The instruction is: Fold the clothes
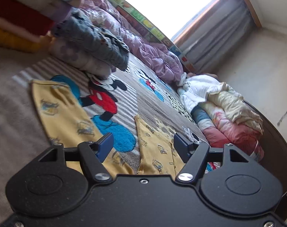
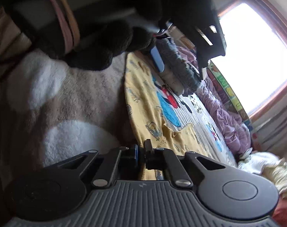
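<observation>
Left wrist view: the left gripper (image 1: pixel 143 143) hung with jaws apart above the yellow garment (image 1: pixel 64 109), spread on the cartoon rug (image 1: pixel 124 102), touching nothing.
Right wrist view: the right gripper (image 2: pixel 141 151) stood closed at the garment's near edge; whether cloth was pinched, I cannot tell.

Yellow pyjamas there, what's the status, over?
Left tool open above the yellow pyjamas. Right tool shut at their edge, grip unclear. Pyjamas unfolded on cartoon rug. Nothing blocking.
</observation>
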Tool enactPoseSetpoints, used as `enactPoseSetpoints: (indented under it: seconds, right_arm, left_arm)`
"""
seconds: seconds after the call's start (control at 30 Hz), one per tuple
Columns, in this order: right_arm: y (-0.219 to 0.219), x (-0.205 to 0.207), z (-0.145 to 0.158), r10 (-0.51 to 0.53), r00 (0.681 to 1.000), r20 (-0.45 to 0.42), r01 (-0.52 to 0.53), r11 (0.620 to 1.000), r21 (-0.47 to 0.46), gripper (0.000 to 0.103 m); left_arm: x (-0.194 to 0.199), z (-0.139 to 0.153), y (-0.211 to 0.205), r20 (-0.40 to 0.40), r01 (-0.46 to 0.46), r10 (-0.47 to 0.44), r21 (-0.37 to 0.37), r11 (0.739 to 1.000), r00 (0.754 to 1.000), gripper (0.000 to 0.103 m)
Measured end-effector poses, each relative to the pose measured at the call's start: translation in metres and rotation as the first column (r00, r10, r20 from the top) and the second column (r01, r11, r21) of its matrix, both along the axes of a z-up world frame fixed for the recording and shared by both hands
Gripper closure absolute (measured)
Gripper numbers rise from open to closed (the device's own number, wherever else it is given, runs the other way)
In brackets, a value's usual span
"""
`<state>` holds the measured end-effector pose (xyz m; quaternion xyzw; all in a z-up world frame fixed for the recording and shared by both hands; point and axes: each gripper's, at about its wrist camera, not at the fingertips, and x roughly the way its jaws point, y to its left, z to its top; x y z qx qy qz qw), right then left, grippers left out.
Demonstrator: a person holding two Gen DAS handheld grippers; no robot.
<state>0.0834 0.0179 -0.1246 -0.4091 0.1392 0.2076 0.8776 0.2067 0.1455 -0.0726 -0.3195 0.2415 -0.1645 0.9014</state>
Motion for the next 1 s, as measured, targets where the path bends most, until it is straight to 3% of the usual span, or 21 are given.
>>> enactPoseSetpoints:
  seconds: [0.23, 0.5, 0.63, 0.77, 0.87, 0.9, 0.93, 1.0]
  right_arm:
    - [-0.03, 0.0, 0.019, -0.065, 0.992, -0.107, 0.09, 0.964, 0.251, 0.098]
    - [-0.062, -0.001, 0.021, -0.09, 0.966, -0.244, 0.198, 0.862, 0.467, 0.098]
    - [-0.075, 0.003, 0.023, -0.063, 0.955, -0.29, 0.218, 0.81, 0.545, 0.098]
    - [-0.083, 0.007, 0.026, -0.039, 0.949, -0.314, 0.232, 0.759, 0.608, 0.098]
    - [-0.089, 0.008, 0.028, -0.033, 0.946, -0.324, 0.242, 0.734, 0.635, 0.098]
    - [-0.091, 0.008, 0.028, -0.032, 0.944, -0.327, 0.247, 0.725, 0.643, 0.098]
    - [-0.093, 0.008, 0.028, -0.032, 0.944, -0.33, 0.251, 0.718, 0.649, 0.098]
    - [-0.096, 0.008, 0.028, -0.033, 0.943, -0.332, 0.256, 0.71, 0.656, 0.098]
  left_arm:
    - [0.056, 0.001, -0.04, -0.06, 0.103, -0.099, 0.063, 0.993, 0.993, 0.035]
    - [0.124, -0.002, -0.067, -0.216, 0.122, -0.078, 0.198, 0.973, 0.973, 0.038]
    - [0.16, -0.006, -0.088, -0.297, 0.172, -0.082, 0.291, 0.941, 0.951, 0.053]
    - [0.187, -0.007, -0.101, -0.338, 0.202, -0.082, 0.336, 0.92, 0.937, 0.058]
    - [0.201, -0.012, -0.11, -0.37, 0.217, -0.061, 0.397, 0.892, 0.927, 0.069]
    - [0.204, -0.013, -0.112, -0.374, 0.22, -0.059, 0.405, 0.887, 0.925, 0.074]
    - [0.206, -0.015, -0.113, -0.379, 0.223, -0.056, 0.413, 0.883, 0.924, 0.088]
    - [0.207, -0.014, -0.115, -0.377, 0.216, -0.043, 0.429, 0.877, 0.925, 0.1]
